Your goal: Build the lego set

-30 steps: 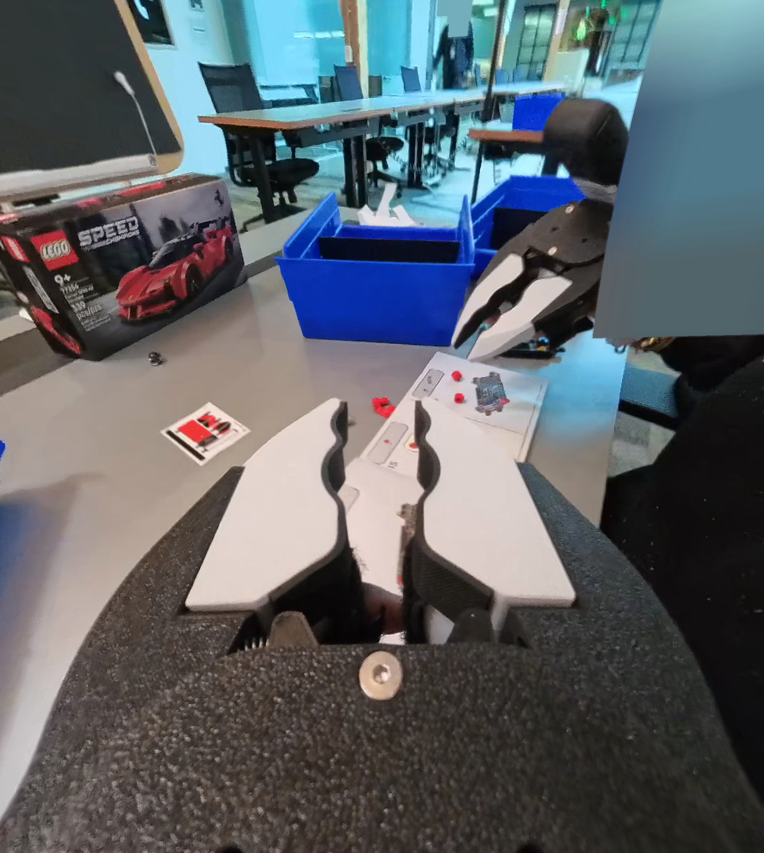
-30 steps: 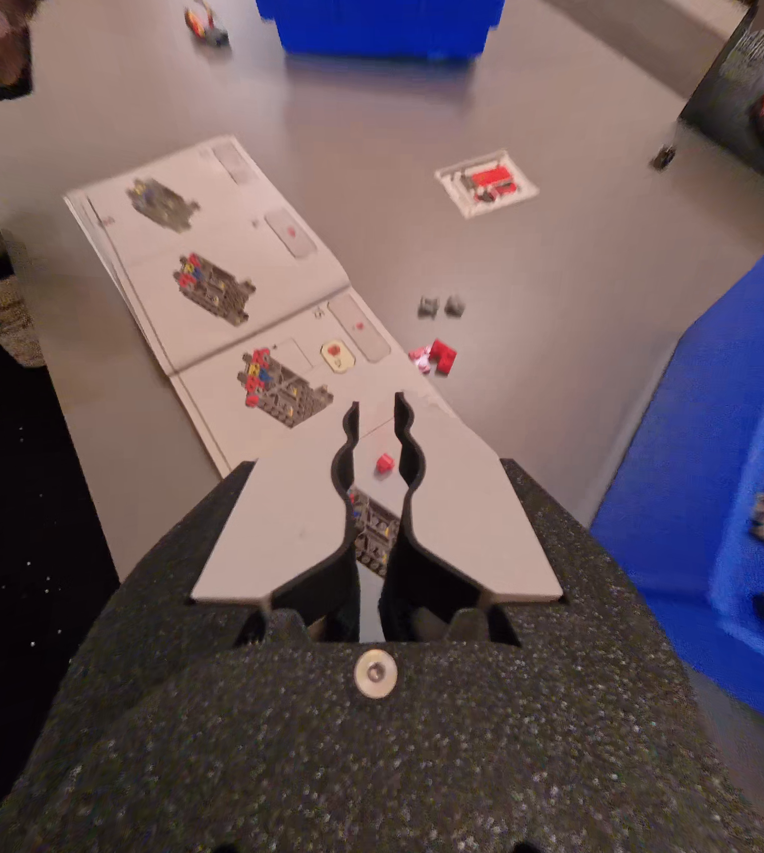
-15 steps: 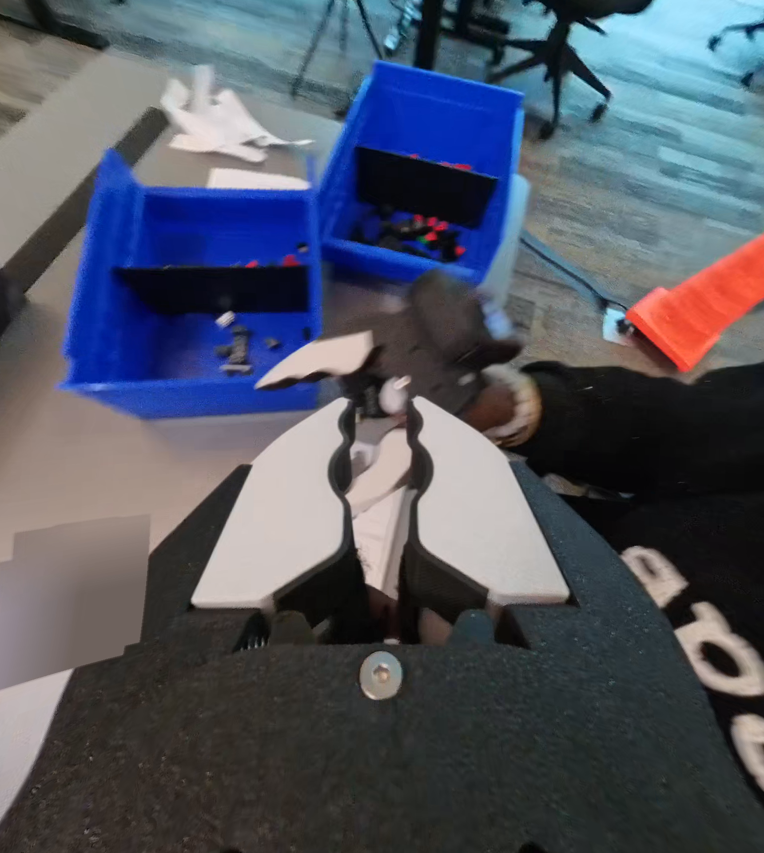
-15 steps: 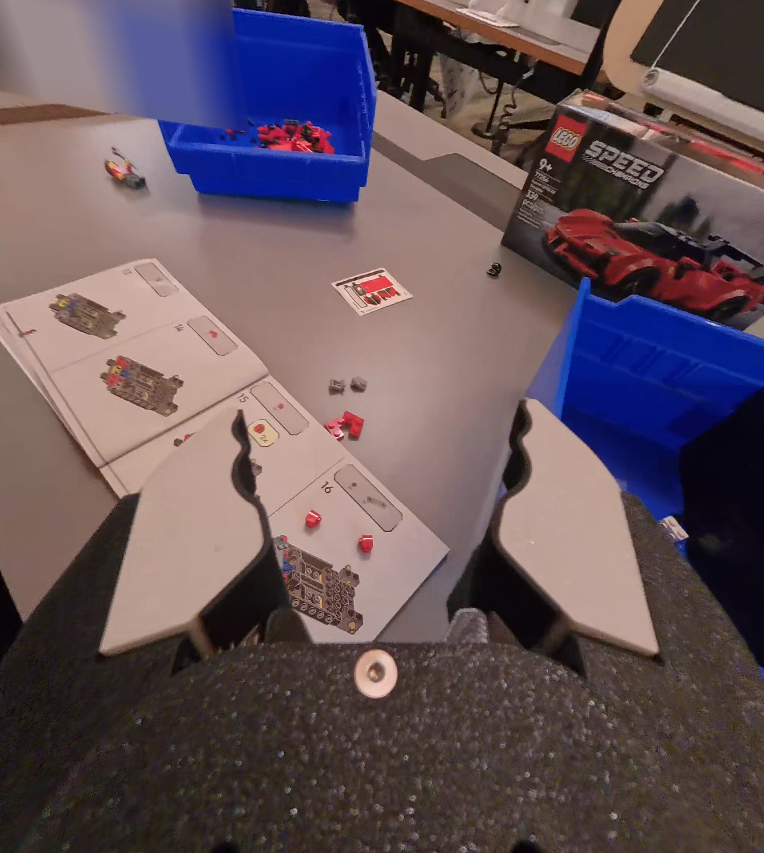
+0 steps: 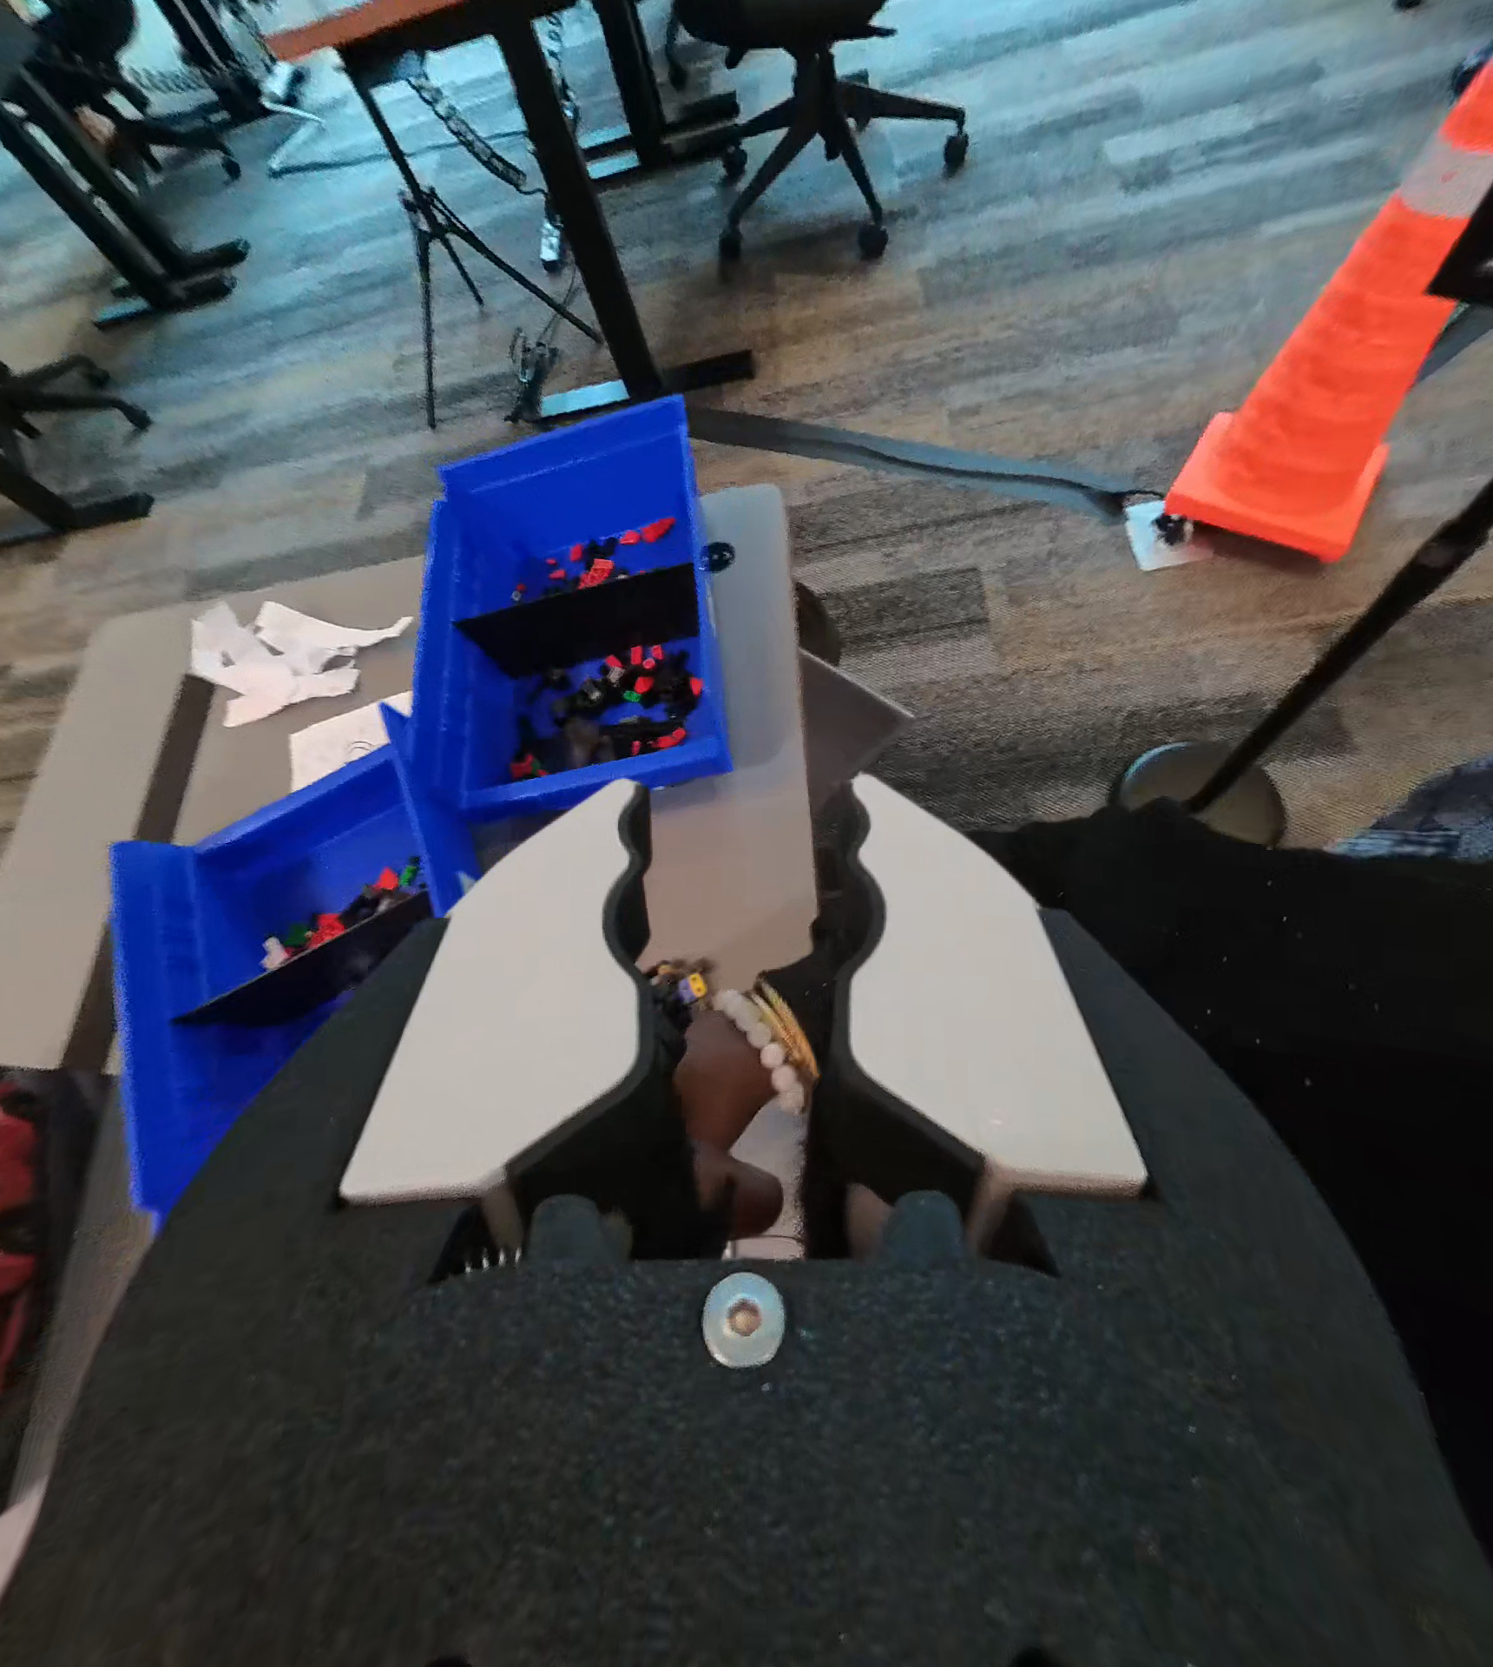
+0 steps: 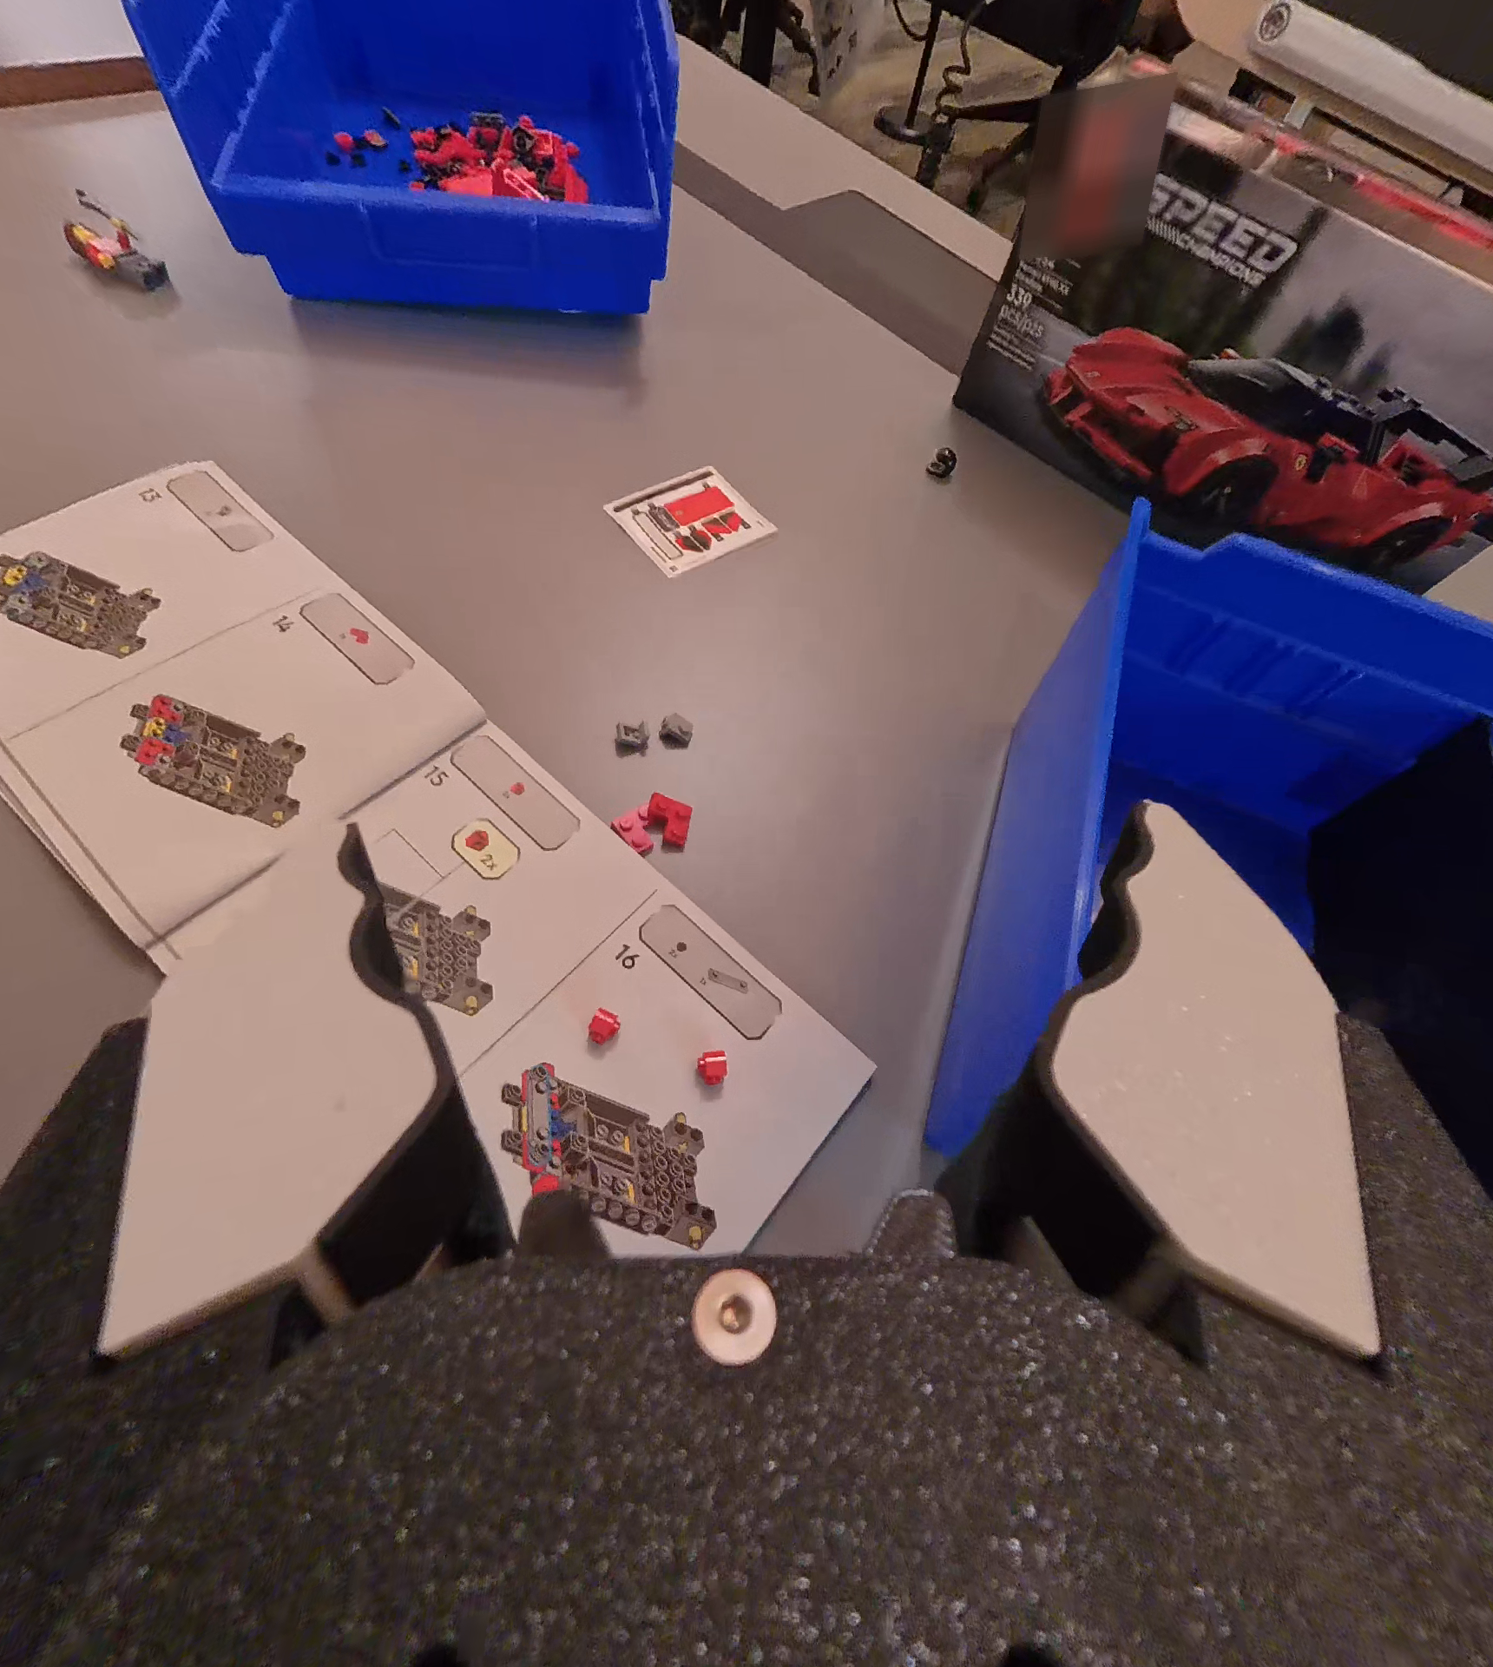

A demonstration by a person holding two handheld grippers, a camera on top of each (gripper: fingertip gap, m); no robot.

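Grey desk [image 6: 472,424] carries everything seen from the right wrist view, and the open instruction booklet [image 6: 211,686] lying on it serves as the landmark. The right gripper [image 6: 747,866] hangs over the booklet's near page with its jaws spread wide and nothing between them. Two small red bricks [image 6: 604,1026] sit on that near page, apart from each other. Just off the booklet's far-right edge lies a red and pink cluster of pieces [image 6: 660,821], and a little beyond that a pair of small grey pieces [image 6: 654,732]. Farther from the booklet in the same direction is a square sticker sheet [image 6: 691,520], then a tiny black piece [image 6: 939,462] in front of the set's box [image 6: 1320,361], which shows a red car. A blue bin of red pieces [image 6: 454,244] stands beyond the booklet's far edge, with a small red and yellow sub-assembly [image 6: 113,248] on the desk to its left. Another blue bin with a black divider [image 6: 1194,722] stands right of the booklet, behind the right finger.

From the left wrist view, the left gripper [image 5: 738,834] is held high above the desk corner, jaws partly apart and empty. Below the gap a person's wrist with bead bracelets [image 5: 761,1037] shows. Two blue divided bins [image 5: 571,631] holding mixed pieces sit beyond, with torn white bags [image 5: 283,658] beside them.
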